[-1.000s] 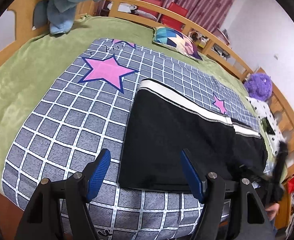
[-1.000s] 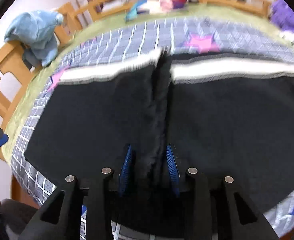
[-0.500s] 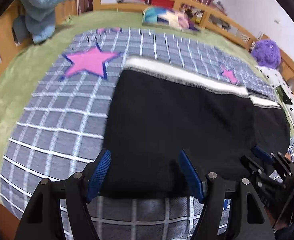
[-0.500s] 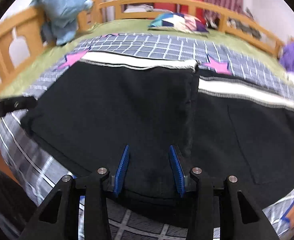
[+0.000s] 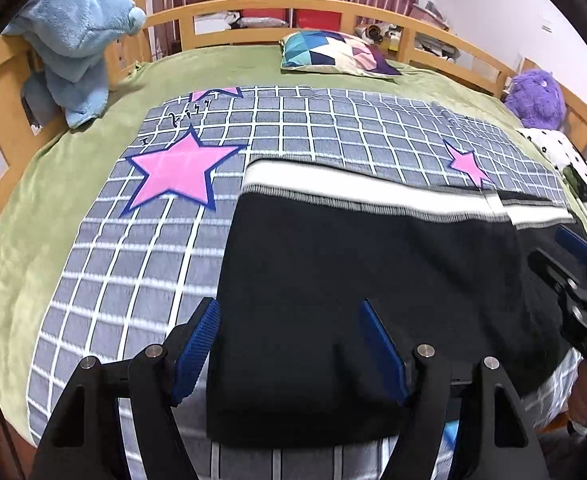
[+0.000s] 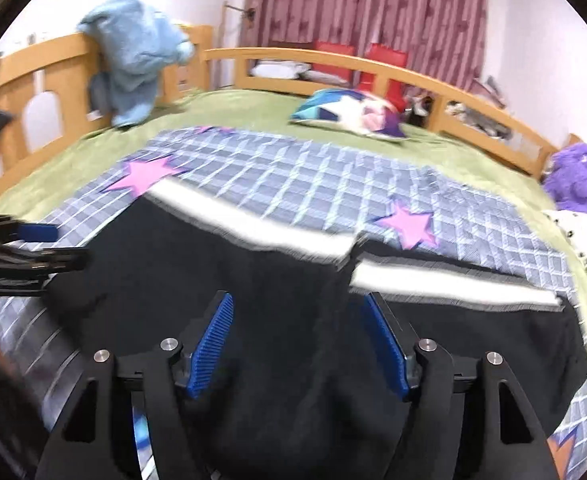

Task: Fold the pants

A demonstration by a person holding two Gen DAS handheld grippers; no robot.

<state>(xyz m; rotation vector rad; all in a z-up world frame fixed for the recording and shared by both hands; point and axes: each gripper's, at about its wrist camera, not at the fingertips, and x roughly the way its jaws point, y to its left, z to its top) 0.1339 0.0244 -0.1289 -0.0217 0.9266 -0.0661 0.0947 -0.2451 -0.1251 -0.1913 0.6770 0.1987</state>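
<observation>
The left gripper (image 5: 289, 354) is wide, holding nothing. The black pants (image 5: 353, 280) lie folded on the checked blanket (image 5: 133, 280), soft and floppy, best pinched at an edge. The right gripper (image 6: 299, 346) is opening, empty.

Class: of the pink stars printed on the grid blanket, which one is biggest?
The pink star left of the pants' white waistband; the others look far smaller.
</observation>
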